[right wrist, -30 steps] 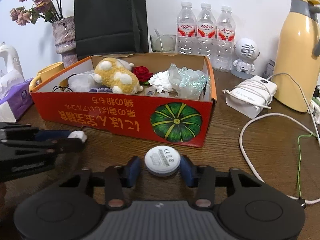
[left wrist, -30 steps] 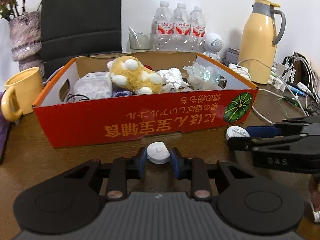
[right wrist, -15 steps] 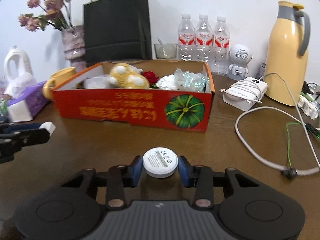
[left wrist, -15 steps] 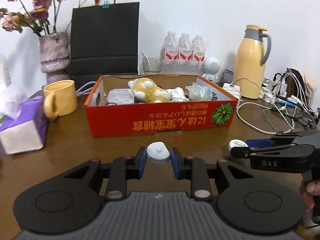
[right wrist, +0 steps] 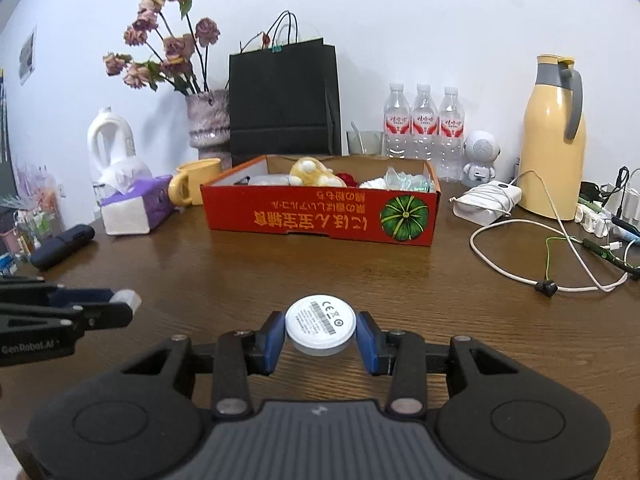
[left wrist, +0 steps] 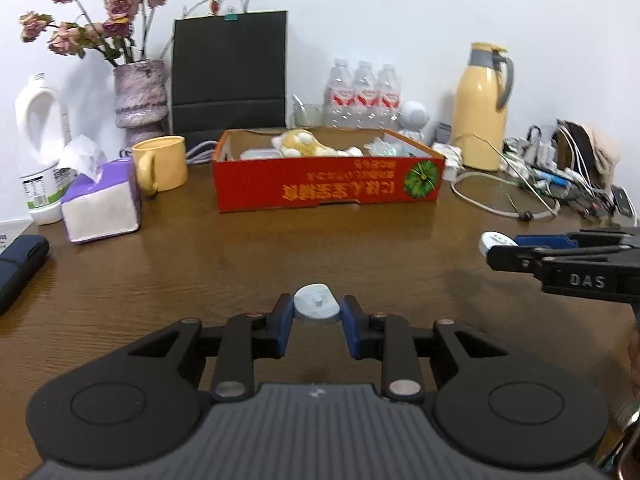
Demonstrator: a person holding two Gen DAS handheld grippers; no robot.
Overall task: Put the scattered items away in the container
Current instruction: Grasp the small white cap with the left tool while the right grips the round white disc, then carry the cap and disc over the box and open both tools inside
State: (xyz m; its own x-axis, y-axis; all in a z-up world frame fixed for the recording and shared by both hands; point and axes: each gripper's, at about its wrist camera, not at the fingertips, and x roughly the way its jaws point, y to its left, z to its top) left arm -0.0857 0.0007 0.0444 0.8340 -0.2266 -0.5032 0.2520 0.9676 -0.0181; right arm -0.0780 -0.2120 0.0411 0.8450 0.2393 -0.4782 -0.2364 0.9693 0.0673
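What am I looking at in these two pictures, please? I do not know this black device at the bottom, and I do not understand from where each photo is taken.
There is no robot here. A person holds a hand tool in each hand, and each tool has two blue fingers and its own camera looking forward along them.

One picture comes from the left gripper, whose fingers are shut on a small white tag with a peg. At that picture's right edge the other tool shows from the side.

The other picture comes from the right gripper, whose fingers are shut on a round white disc with a barcode label.

Both look across a brown wooden table. On it stands a red cardboard box holding a yellow plush toy and other small things. Nearby are a yellow mug, a tissue pack, three water bottles and a yellow thermos jug.
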